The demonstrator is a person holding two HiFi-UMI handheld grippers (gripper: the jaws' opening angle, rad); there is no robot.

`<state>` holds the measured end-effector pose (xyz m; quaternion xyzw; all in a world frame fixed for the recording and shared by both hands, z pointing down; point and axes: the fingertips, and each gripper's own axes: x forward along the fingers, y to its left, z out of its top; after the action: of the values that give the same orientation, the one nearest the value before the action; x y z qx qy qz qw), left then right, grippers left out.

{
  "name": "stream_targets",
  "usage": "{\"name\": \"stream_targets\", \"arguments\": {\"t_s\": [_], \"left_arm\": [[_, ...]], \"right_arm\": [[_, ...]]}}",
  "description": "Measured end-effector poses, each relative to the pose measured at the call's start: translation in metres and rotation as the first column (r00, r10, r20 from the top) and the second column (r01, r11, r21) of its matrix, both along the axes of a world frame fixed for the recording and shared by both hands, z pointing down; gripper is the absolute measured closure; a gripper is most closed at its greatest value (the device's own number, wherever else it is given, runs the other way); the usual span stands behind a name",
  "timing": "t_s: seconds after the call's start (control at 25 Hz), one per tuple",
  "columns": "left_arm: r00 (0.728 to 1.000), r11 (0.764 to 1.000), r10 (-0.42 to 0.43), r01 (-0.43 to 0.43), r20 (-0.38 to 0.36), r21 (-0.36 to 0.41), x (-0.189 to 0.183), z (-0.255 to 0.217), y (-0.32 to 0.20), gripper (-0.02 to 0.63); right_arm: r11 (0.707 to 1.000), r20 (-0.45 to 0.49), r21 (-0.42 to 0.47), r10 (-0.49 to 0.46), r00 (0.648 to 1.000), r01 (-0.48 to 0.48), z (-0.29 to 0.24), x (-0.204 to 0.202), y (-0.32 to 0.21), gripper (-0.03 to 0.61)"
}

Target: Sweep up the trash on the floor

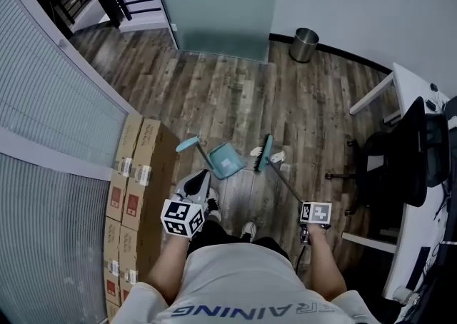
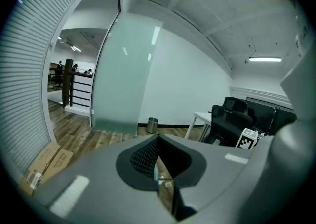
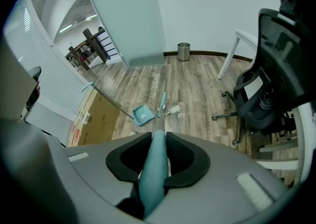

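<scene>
Office: black swivel chair (image 1: 400, 162) at a white bench (image 1: 410, 87), frosted glass partition (image 1: 218, 5), metal waste bin (image 1: 304, 44), stacked cardboard boxes (image 1: 139, 173), wood-look floor (image 1: 214, 94).

The floor (image 1: 235, 94) is laid in wood-grain planks with a dull sheen. The dustpan (image 1: 226, 160) and the broom handle (image 3: 153, 168) are moulded in smooth teal plastic. The bin (image 1: 304, 45) is made of shiny metal, the boxes (image 1: 146, 165) of matt brown cardboard, the partition (image 1: 221, 1) of frosted glass.
</scene>
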<state>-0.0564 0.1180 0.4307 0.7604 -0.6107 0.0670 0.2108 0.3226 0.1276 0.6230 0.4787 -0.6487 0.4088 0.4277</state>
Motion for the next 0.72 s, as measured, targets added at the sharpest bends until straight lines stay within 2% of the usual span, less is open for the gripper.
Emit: {"name": "stream_targets", "arguments": {"t_s": [0.24,0.52,0.64,0.72], "left_arm": [[0.997,0.995,0.071,-0.071,-0.010,-0.073,-0.041,0.038,-0.054,0.611],[0.987,0.972,0.162,-0.158,0.008,-0.174,-0.118,0.091,-0.107,0.606],[0.971,0.949,0.227,-0.204,0.073,-0.242,-0.142,0.119,-0.123,0.577],[0.943,0.918,0.304,-0.253,0.132,-0.304,-0.148,0.140,-0.130,0.509]], "right_arm": [[0.999,-0.053,-0.025,0.045,0.998,-0.046,0.000,-0.027,-0.024,0.468],[0.992,-0.110,-0.040,0.112,0.988,-0.117,-0.003,-0.078,-0.053,0.468],[0.987,-0.096,-0.041,0.149,0.984,-0.154,-0.002,-0.095,-0.057,0.468],[0.983,-0.078,-0.050,0.171,0.982,-0.175,0.001,-0.102,-0.058,0.468]]}}
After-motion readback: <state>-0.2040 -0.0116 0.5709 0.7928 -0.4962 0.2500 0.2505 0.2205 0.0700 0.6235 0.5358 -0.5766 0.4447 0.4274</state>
